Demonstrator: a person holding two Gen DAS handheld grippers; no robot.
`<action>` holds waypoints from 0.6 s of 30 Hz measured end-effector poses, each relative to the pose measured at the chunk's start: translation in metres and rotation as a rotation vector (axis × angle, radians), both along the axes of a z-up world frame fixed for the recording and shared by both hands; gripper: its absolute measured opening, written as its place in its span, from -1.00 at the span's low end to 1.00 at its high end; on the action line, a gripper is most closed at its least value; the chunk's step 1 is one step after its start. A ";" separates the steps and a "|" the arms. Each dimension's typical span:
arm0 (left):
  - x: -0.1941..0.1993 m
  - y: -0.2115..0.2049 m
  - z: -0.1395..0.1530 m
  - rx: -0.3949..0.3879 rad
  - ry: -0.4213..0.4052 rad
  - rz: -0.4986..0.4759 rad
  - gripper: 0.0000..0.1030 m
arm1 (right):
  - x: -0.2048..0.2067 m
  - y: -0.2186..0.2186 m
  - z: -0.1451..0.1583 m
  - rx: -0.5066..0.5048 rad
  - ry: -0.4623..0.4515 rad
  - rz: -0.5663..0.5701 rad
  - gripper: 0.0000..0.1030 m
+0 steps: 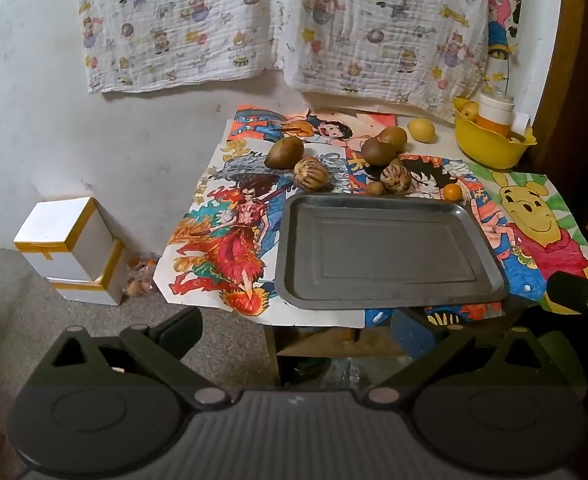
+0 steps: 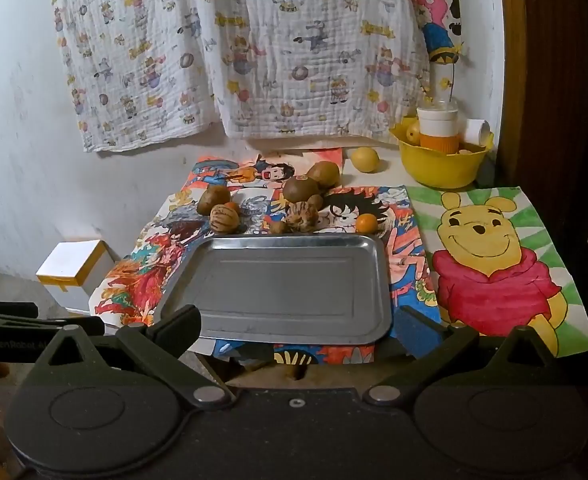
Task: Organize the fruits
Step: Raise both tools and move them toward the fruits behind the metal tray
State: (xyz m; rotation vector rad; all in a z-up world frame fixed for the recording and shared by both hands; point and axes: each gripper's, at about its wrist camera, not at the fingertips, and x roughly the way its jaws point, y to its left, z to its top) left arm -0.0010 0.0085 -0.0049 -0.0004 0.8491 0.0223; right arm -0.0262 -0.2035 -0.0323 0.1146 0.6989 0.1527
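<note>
An empty metal tray (image 1: pixel 386 304) (image 2: pixel 214 328) lies at the front of a small table covered with cartoon drawings. Behind it lie several fruits: brown kiwis (image 1: pixel 284 152) (image 2: pixel 213 199), striped round fruits (image 1: pixel 311 175) (image 2: pixel 224 218), a small orange (image 1: pixel 452 192) (image 2: pixel 366 223) and a yellow lemon (image 1: pixel 421 130) (image 2: pixel 365 159). My left gripper (image 1: pixel 296 330) is open and empty, held before the table's front edge. My right gripper (image 2: pixel 298 330) is open and empty, just in front of the tray.
A yellow bowl (image 1: pixel 490 148) (image 2: pixel 440 168) with a white and orange cup and fruit stands at the back right. White boxes (image 1: pixel 70 248) (image 2: pixel 74 272) sit on the floor to the left. A printed cloth (image 1: pixel 286 24) hangs on the wall behind.
</note>
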 end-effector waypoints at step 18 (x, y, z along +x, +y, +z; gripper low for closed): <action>0.002 -0.004 -0.004 0.002 0.016 0.014 0.99 | -0.001 -0.002 -0.002 -0.006 -0.003 -0.001 0.99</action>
